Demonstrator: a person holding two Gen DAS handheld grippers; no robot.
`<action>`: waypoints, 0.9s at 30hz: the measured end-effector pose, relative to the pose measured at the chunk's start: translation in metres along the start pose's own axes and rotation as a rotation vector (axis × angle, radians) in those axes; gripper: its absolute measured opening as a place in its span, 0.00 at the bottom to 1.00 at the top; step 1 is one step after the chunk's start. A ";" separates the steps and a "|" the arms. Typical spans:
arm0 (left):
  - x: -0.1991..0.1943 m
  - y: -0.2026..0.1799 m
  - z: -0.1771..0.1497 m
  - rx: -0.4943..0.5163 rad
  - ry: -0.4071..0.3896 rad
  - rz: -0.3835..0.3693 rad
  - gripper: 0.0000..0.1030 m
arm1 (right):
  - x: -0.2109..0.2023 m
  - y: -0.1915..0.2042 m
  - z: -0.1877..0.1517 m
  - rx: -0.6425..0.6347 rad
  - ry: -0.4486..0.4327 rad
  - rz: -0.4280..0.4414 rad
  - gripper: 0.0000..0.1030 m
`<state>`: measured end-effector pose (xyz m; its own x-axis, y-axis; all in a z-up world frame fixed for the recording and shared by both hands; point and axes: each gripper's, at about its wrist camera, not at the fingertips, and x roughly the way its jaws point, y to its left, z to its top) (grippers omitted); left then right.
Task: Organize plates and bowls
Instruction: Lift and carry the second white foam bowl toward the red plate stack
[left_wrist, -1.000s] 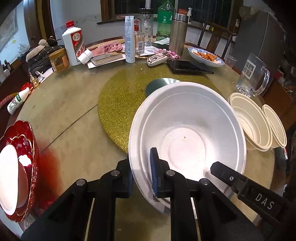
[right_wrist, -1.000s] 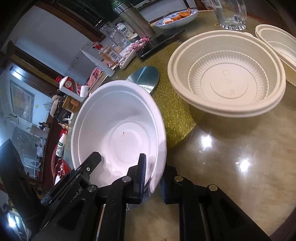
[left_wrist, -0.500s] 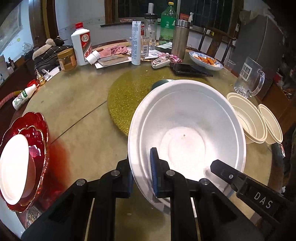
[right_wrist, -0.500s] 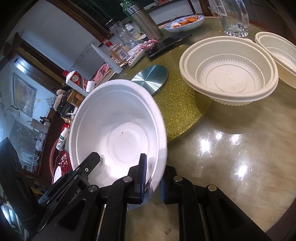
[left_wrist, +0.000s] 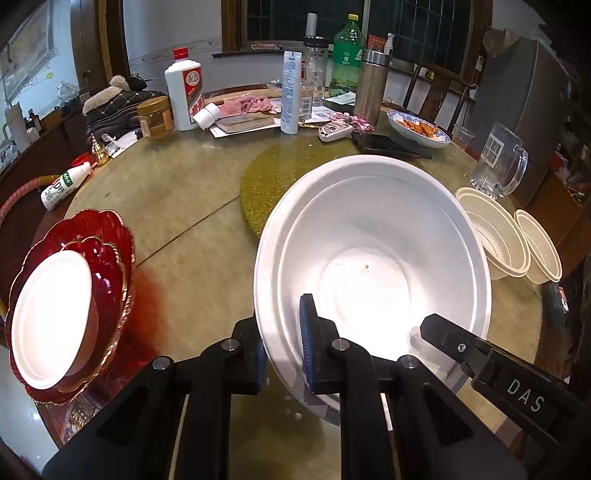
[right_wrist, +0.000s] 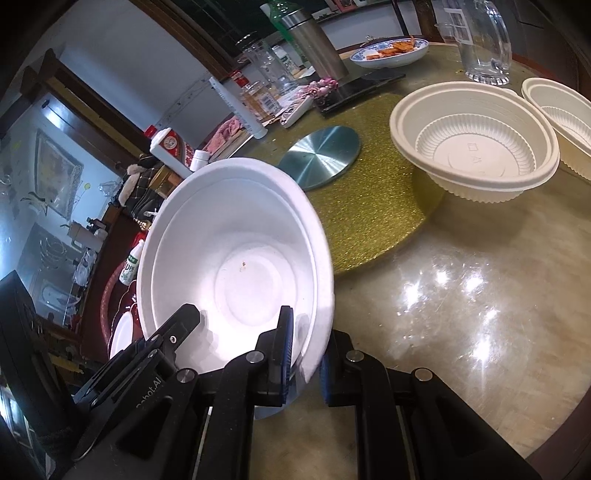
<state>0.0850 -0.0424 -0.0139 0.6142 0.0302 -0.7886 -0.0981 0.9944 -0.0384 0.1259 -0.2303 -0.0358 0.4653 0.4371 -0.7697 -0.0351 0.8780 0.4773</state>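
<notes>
Nested white bowls (left_wrist: 373, 258), lifted clear of the counter (left_wrist: 177, 206), rim pinched by left claw (left_wrist: 282, 345) and right claw (right_wrist: 304, 354): carrying step, next probably setting down by cream ribbed bowls (left_wrist: 495, 240) at three o'clock.

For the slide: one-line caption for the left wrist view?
Both grippers, left and right, clamp the rim of a white bowl above the table.

The big bowl (left_wrist: 373, 258) is plain white with one small brown speck inside. The mat (right_wrist: 369, 214) is glittery gold, the scalloped plates (left_wrist: 110, 236) are red with gold edging, and the ribbed bowls (right_wrist: 476, 140) are cream.
</notes>
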 end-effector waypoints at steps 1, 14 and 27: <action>-0.002 0.002 -0.001 -0.003 -0.002 0.001 0.13 | 0.000 0.001 -0.001 -0.003 0.001 0.002 0.12; -0.027 0.033 0.002 -0.045 -0.062 0.013 0.13 | -0.009 0.037 -0.004 -0.076 -0.019 0.026 0.12; -0.052 0.090 0.001 -0.138 -0.112 0.066 0.13 | 0.001 0.103 -0.010 -0.190 -0.007 0.079 0.11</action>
<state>0.0454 0.0459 0.0244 0.6853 0.1140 -0.7193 -0.2430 0.9669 -0.0783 0.1138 -0.1376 0.0082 0.4609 0.5054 -0.7295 -0.2374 0.8622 0.4474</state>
